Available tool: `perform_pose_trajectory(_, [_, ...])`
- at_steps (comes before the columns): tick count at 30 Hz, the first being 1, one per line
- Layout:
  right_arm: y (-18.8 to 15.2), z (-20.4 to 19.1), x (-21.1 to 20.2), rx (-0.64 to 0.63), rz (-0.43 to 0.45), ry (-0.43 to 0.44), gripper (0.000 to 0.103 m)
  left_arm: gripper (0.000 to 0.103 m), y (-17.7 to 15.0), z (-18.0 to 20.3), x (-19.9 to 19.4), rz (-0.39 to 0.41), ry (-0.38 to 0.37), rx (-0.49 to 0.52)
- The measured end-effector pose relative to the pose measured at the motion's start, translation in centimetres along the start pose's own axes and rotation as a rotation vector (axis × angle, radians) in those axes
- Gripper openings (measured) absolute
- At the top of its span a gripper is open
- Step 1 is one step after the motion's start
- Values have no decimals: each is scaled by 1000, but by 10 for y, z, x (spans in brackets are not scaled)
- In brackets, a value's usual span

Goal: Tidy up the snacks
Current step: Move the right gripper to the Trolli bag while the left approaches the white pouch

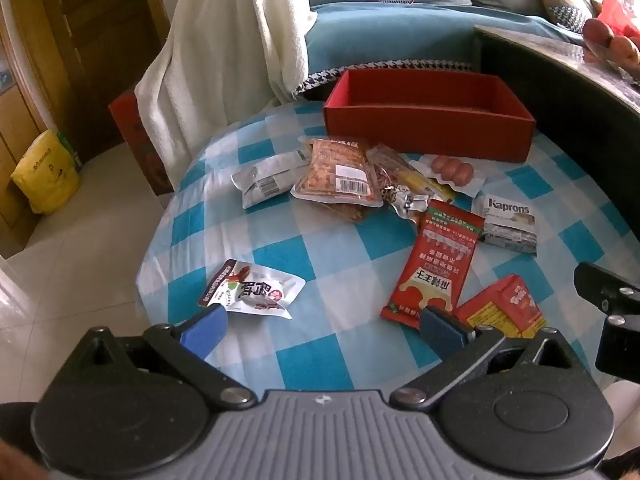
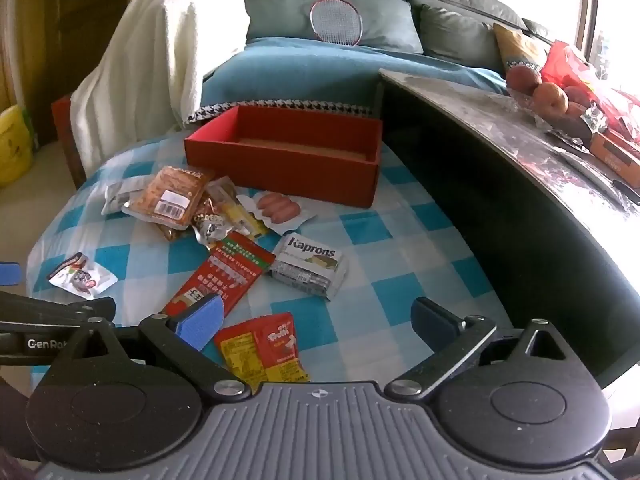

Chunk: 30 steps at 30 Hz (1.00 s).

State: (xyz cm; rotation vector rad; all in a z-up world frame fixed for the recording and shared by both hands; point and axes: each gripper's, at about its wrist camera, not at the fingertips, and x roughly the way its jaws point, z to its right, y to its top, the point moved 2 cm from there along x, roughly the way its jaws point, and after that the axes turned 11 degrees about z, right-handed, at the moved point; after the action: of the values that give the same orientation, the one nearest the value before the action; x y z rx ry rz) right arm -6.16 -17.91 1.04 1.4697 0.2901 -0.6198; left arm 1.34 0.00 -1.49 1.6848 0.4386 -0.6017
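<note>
An empty red box (image 1: 428, 128) (image 2: 288, 160) stands at the far side of the blue-checked table (image 1: 320, 256) (image 2: 400, 248). Snack packs lie scattered before it: a long red pack (image 1: 436, 256) (image 2: 224, 272), a Kaprons wafer pack (image 1: 506, 220) (image 2: 310, 266), a red-yellow Trolli pack (image 1: 504, 308) (image 2: 264, 348), sausages (image 1: 450, 168) (image 2: 278, 206), an orange clear pack (image 1: 340, 170) (image 2: 170, 196), a silver pack (image 1: 268, 178), and a small white pack (image 1: 252, 290) (image 2: 82, 276). My left gripper (image 1: 324, 328) is open and empty above the near table. My right gripper (image 2: 316, 324) is open and empty over the Trolli pack.
A chair draped with a white blanket (image 1: 224, 52) (image 2: 148, 60) stands left of the table. A blue sofa (image 1: 380, 36) with a badminton racket (image 2: 336, 20) is behind. A dark curved counter (image 2: 520, 168) with fruit (image 2: 544, 92) borders the right. A yellow bag (image 1: 46, 172) sits on the floor.
</note>
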Motion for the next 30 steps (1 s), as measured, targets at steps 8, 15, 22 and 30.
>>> perform_pose_trajectory(8, [-3, -2, 3, -9, -9, 1, 101, 99, -4, -1, 2, -2, 8, -2])
perform_pose_trajectory(15, [-8, -2, 7, -23, -32, -5, 101, 99, -10, -9, 10, -37, 22, -2])
perform_pose_trajectory(22, [-18, -4, 21, -48, -92, 3, 98, 99, -14, -27, 24, -86, 42, -71])
perform_pose_trajectory(30, [-29, -6, 47, -47, -188, 50, 93, 98, -16, -55, 45, -156, 44, -196])
